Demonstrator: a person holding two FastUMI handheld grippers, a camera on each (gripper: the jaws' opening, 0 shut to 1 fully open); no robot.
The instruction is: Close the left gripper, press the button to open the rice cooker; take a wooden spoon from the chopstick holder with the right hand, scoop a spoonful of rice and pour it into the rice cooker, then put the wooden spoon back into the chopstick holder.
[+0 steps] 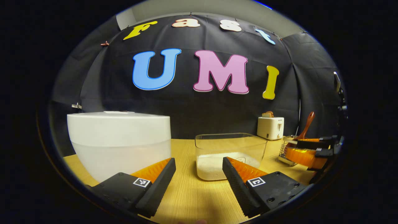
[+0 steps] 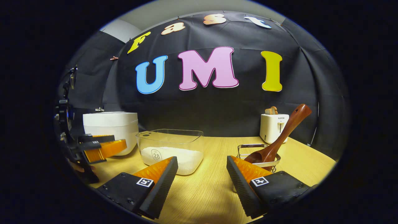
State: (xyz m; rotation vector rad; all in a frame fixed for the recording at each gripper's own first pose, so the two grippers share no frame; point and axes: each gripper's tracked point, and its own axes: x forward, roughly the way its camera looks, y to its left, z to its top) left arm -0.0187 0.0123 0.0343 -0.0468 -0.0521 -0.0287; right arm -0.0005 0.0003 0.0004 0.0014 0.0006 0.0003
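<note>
Pale wood-grain worktop (image 2: 205, 193) carries a smooth white rice cooker (image 1: 119, 140), lid down, beside a clear bin of rice (image 2: 171, 149). A wooden spoon (image 2: 279, 137) leans in the wire chopstick holder (image 2: 258, 155). Left gripper (image 1: 199, 172) and right gripper (image 2: 202, 174) hover with ridged fingers wide, empty.

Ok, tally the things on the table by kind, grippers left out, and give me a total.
Appliances: 2, the rice cooker and the toaster
Containers: 2, the clear rice box and the wire chopstick holder
Utensils: 1, the wooden spoon
Total: 5
</note>
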